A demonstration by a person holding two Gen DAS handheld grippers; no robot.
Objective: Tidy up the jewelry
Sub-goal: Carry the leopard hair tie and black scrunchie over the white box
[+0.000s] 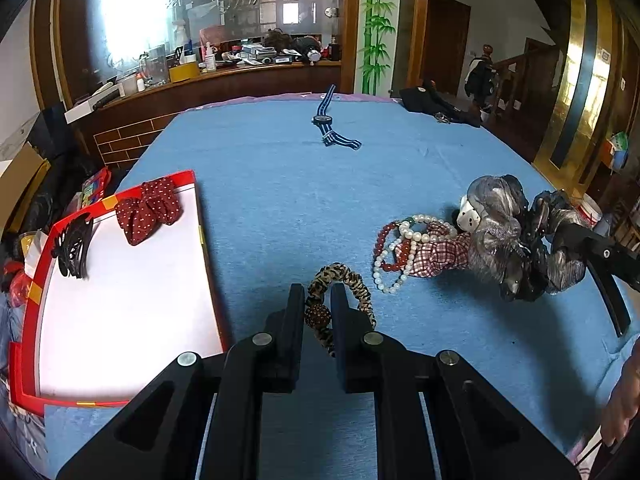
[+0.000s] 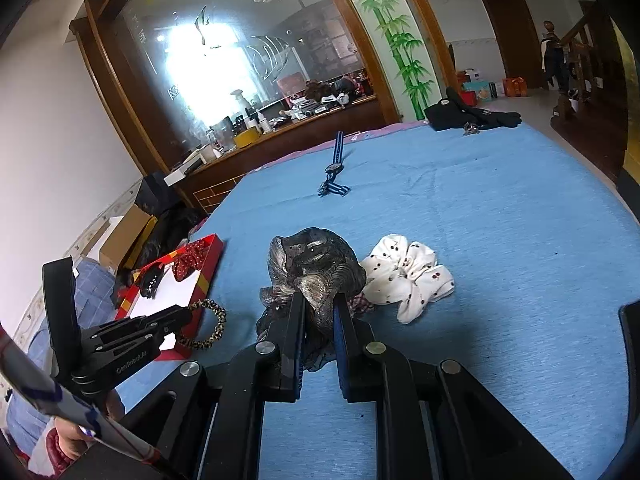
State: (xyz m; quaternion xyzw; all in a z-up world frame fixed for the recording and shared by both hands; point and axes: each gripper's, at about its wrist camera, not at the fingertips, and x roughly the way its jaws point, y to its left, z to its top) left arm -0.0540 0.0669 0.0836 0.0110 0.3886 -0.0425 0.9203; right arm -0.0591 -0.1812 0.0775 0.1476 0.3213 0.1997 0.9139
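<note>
My left gripper [image 1: 318,294] is shut on a leopard-print hair band [image 1: 352,280] with a beaded ball, just right of the red-rimmed white tray [image 1: 120,320]; it also shows in the right wrist view [image 2: 188,314]. The tray holds a red dotted bow [image 1: 150,208] and a black claw clip [image 1: 74,248]. My right gripper [image 2: 320,300] is shut on a grey shiny scrunchie [image 2: 316,264], seen from the left view [image 1: 500,232]. Pearl and red bead bracelets [image 1: 400,248] and a plaid scrunchie [image 1: 440,252] lie beside it.
A white cherry-print scrunchie [image 2: 408,272] lies right of the grey one. A blue striped watch [image 1: 330,124] lies far on the blue cloth [image 1: 280,200]. Black gloves [image 2: 468,114] sit at the far right edge. A cluttered wooden counter [image 1: 208,76] stands behind.
</note>
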